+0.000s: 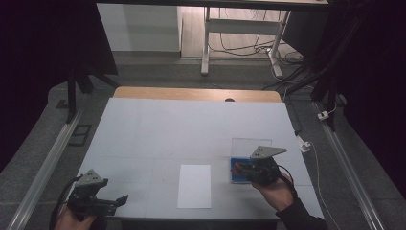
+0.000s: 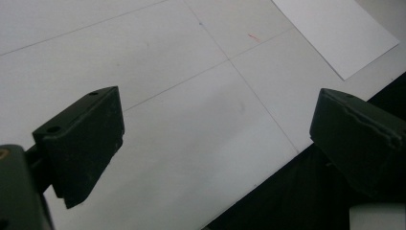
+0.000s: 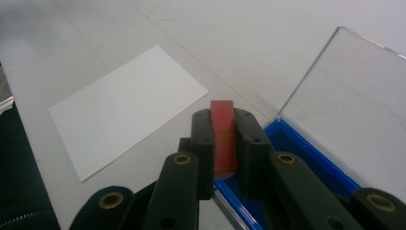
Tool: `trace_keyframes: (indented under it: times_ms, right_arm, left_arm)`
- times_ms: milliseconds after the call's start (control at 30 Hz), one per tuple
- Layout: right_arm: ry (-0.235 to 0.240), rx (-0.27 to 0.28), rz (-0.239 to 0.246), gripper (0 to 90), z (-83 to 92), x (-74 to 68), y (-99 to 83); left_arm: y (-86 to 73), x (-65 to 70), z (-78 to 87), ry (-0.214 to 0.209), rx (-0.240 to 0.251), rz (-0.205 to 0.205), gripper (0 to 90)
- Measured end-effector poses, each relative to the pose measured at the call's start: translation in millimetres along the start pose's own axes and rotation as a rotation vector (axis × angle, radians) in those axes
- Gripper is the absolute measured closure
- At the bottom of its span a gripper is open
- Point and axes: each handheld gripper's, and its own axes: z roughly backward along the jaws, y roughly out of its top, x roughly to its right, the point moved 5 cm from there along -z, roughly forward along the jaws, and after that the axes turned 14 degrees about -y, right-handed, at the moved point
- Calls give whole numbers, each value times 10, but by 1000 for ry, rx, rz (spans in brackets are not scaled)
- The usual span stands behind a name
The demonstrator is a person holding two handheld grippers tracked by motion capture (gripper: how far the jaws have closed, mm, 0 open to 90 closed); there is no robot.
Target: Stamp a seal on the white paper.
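A smooth red plastic stamp (image 3: 223,136) is sitting between matt black plastic jaws, beside a glossy blue plastic box (image 3: 306,160) with a clear, shiny lid (image 3: 354,103) — a matt white paper sheet (image 3: 127,108) is lying on the smooth pale table (image 1: 158,129).

High view dim, corners near black; table (image 1: 191,124) evenly lit, seemingly from above; near jaws soft in both gripper views

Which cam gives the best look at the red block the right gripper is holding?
The right gripper view: the red block sits close up, clamped upright between the right gripper jaws, over the blue case. In the high view it is just a small red spot at the gripper's tip. The left gripper view looks across the table toward the white sheet.
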Motion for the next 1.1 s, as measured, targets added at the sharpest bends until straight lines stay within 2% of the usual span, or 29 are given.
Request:
trace_keyframes:
  times_ms: [300,533,800,933,1100]
  right_arm:
    - [24,8,7,801,-49,-79,49]
    - [62,-4,14,801,-124,-150,89]
    - [94,-14,44,802,-253,-297,139]
    - [118,-8,69,801,-303,-381,179]
    - [133,-30,118,802,-394,-510,204]
  left_arm:
    - [2,-1,-6,4,-5,-1,49]
    - [-3,-2,-5,5,-5,4,49]
    - [-2,-5,-10,8,-14,4,49]
    - [-2,-7,-9,8,-10,5,49]
    - [-2,-8,-7,6,-8,5,49]
